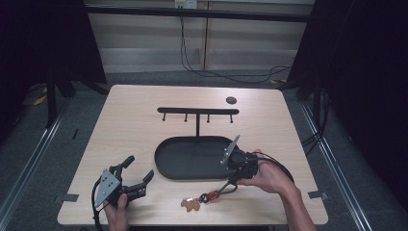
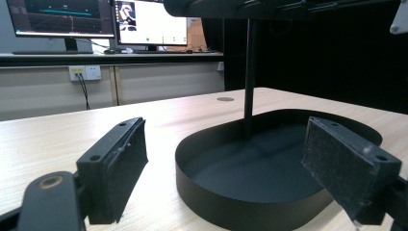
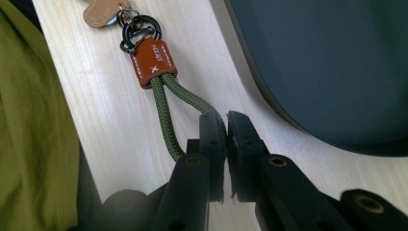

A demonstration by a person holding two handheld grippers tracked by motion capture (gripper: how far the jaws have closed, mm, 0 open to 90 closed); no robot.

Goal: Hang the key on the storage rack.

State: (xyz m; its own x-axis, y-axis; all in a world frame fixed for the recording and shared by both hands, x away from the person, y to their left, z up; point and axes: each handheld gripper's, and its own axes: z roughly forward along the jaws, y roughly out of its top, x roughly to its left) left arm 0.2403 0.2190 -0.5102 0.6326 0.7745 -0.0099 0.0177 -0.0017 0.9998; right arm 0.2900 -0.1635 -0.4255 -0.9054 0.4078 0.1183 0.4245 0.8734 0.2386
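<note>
High view: a pale wooden table (image 1: 144,120) stands on grey floor, dark curtains at both sides, a cable trailing along the back wall. At the centre sits a black oval tray (image 1: 166,166) with a hook rack (image 1: 198,111) on a post. At 7 o'clock the left gripper (image 1: 137,175) rests with jaws spread, gripping nothing. At 5 o'clock the right gripper (image 1: 230,182) pinches the green cord of a keychain (image 1: 211,195), whose tan charm (image 1: 190,204) lies on the table near the front edge.

Left gripper view: wide-apart pads frame the tray; monitors (image 2: 98,19) stand on a counter at 11 o'clock.

Right gripper view: jaws pressed together on the cord loop; a brown leather tab (image 3: 153,62) and black clips lie toward 11 o'clock.
</note>
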